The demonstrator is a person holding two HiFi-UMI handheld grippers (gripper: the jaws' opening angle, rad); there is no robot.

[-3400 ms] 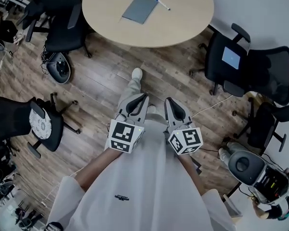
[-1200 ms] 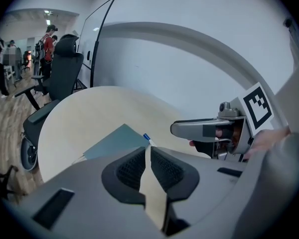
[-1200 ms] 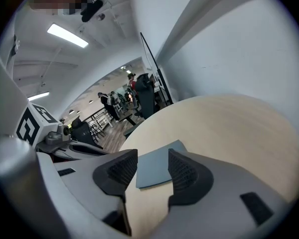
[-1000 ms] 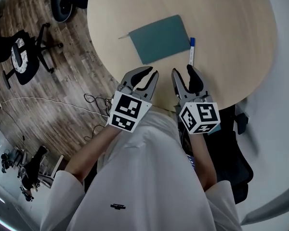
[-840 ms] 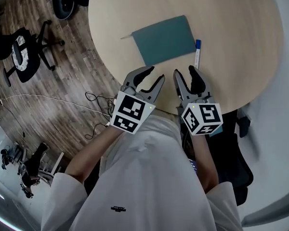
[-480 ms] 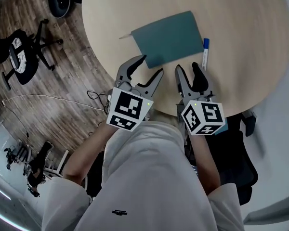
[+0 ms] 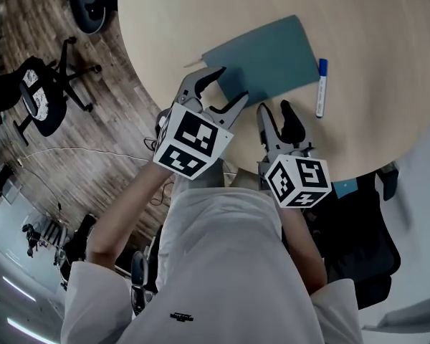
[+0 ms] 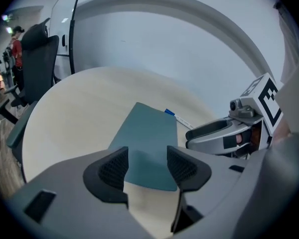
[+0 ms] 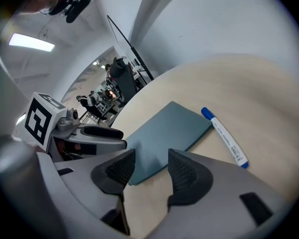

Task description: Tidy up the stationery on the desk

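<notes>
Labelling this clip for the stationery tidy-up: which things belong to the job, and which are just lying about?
Job: teal notebook, blue-capped marker, round desk, left gripper and right gripper, both open.
Lying about: patterned office chair, black chair.

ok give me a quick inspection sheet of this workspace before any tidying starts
surface: round pale wood table, mostly bare
job's things: teal notebook lying flat and closed; blue-capped marker beside it, not touching
clutter: nothing seen
grippers: left gripper open, empty, aimed at the notebook's near edge; right gripper open, empty, by the table's near edge
cables: thin cable on the floor left of the table
surroundings: wood floor, office chair
</notes>
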